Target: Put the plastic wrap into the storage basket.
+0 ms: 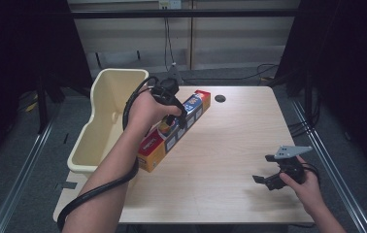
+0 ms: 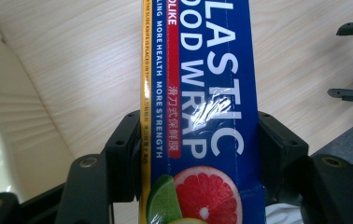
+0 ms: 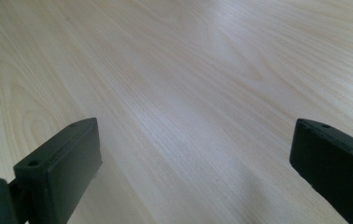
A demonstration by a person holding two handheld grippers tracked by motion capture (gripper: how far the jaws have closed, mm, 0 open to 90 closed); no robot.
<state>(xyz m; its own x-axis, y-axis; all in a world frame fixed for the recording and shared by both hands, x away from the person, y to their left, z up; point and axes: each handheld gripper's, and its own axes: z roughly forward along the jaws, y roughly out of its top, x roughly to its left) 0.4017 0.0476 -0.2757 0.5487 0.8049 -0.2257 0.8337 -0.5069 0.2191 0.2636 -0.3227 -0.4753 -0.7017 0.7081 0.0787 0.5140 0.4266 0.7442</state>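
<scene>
A long box of plastic food wrap [image 1: 174, 131], blue, red and yellow with citrus pictures, lies slantwise over the table's left side. My left gripper [image 1: 176, 116] is shut across its middle. In the left gripper view both black jaws press on the sides of the box [image 2: 202, 116], and the box hangs above the wood. My right gripper [image 1: 264, 174] is held near the table's front right corner, jaws wide apart. In the right gripper view its fingers [image 3: 58, 163] frame bare wood with nothing between them.
A cream plastic bin [image 1: 106, 116] stands against the wooden table's [image 1: 230, 145] left edge, right beside the box. A round black cable hole [image 1: 220, 98] sits near the far edge. Cables trail on the floor behind the table.
</scene>
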